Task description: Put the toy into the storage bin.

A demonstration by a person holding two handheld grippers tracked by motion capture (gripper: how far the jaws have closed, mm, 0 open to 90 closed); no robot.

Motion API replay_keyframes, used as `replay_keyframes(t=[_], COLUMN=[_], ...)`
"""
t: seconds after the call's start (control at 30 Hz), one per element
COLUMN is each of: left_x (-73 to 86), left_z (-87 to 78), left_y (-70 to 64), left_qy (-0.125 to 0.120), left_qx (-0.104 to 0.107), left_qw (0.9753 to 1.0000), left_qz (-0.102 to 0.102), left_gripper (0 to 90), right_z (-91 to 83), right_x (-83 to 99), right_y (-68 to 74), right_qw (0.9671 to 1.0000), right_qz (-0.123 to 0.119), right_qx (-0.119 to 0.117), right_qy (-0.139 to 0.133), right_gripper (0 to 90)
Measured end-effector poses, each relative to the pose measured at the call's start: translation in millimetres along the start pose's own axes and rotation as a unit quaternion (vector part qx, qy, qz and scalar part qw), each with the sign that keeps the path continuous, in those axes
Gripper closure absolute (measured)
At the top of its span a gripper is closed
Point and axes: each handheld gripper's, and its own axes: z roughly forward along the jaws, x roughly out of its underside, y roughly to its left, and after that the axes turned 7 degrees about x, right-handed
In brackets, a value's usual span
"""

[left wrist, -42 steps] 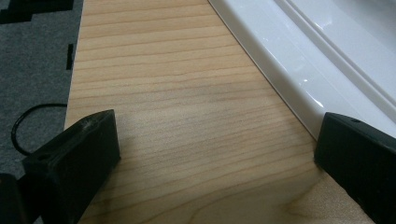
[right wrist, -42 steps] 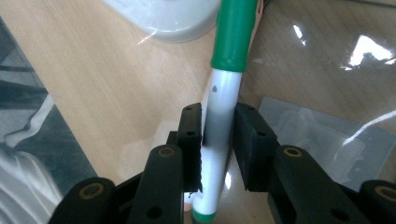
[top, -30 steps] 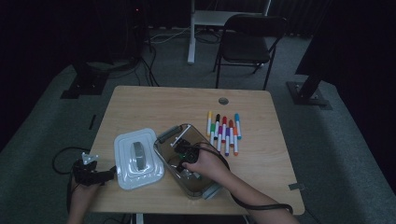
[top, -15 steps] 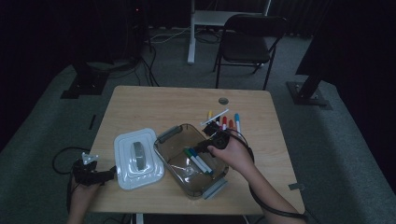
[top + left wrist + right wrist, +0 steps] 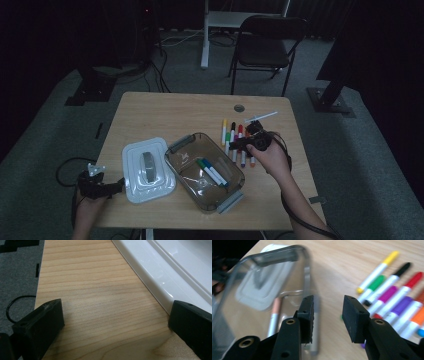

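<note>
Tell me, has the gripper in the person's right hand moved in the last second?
Yes. The right gripper was over the clear container a second ago; in the high view it has swung right, out past that container's rim, and now hangs open over the row of markers.

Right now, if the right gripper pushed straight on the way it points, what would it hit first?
Probably the near wall of the clear box. The right gripper is open and empty, markers off to one side. Depth is hard to judge.

The clear box [image 5: 259,290] is blurred in the right gripper view, its left side cut off by the edge. The white lid [image 5: 175,272] runs off the left gripper view's top and right edges. Marker [image 5: 237,142] labels are too small to read.
</note>
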Motion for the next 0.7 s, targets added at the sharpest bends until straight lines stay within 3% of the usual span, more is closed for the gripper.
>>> replay_keyframes(t=[0.23,0.43,0.7], left_x=[0.0,0.0,0.0], left_z=[0.1,0.1,0.1], left_y=[-0.1,0.0,0.0], left_qy=[0.0,0.0,0.0], left_qx=[0.0,0.0,0.0], left_qw=[1.0,1.0,1.0], left_qz=[0.0,0.0,0.0], left_gripper=[0.6,0.6,0.6], right_z=[6.3,20.7,50.4], right_x=[12.3,21.1,22.4], right_y=[-39.3,-72.2,-109.3], right_qw=[0.998,0.9921,0.9853], right_qz=[0.042,0.088,0.118], right_qx=[0.045,0.087,0.123], right_qy=[-0.014,-0.017,0.01], right_gripper=[57.5,56.0,59.5])
